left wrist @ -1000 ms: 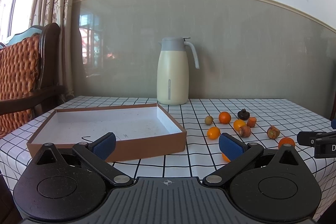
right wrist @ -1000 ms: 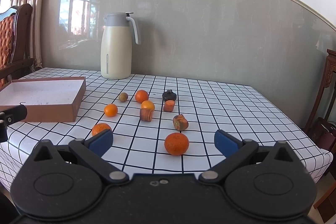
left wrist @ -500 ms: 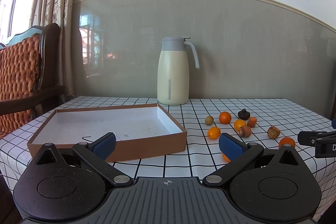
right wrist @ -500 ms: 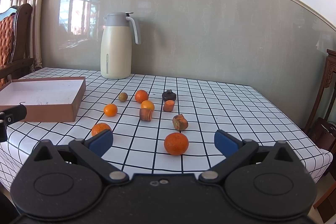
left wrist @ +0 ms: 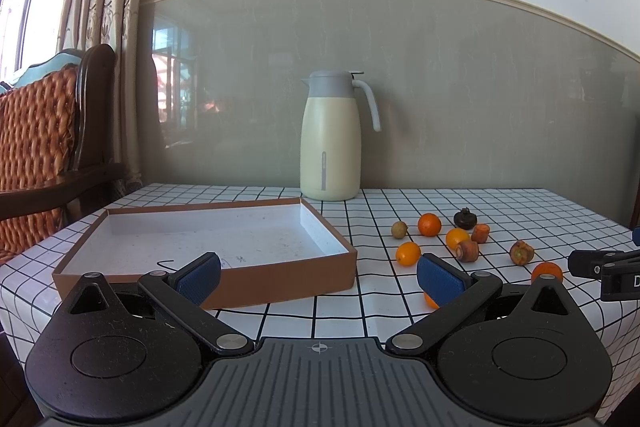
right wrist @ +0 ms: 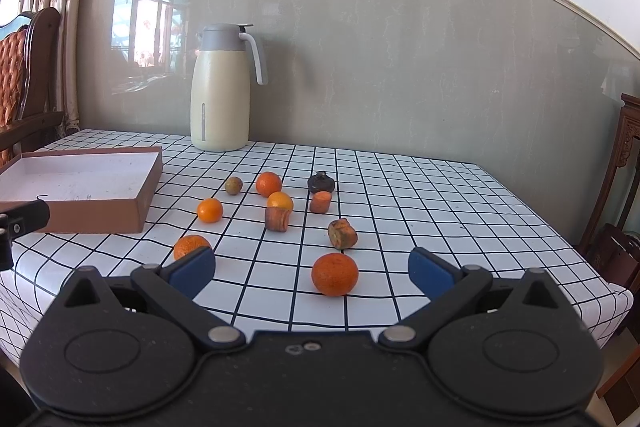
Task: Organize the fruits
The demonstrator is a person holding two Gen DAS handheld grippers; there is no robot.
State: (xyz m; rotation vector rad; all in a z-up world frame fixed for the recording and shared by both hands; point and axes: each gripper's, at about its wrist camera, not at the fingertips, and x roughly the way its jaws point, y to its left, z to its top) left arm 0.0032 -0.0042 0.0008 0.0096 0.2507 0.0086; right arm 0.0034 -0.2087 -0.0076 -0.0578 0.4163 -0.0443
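Both claws stand spread and empty: the left gripper point(left wrist: 318, 277) low centre before the brown box point(left wrist: 280, 277), the right gripper point(right wrist: 312, 269) framing a near orange point(right wrist: 335, 274). Scattered fruits point(right wrist: 279, 201) fill mid-frame; a cream jug point(right wrist: 219, 87) stands upper left.

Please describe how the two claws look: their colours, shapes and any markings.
Both look alike. The left claw and the right claw have matte black bodies with two round discs, black angled linkage arms with silver pivot pins, and flat blue pads. The left has a ribbed grey centre plate with a small crosshair mark.
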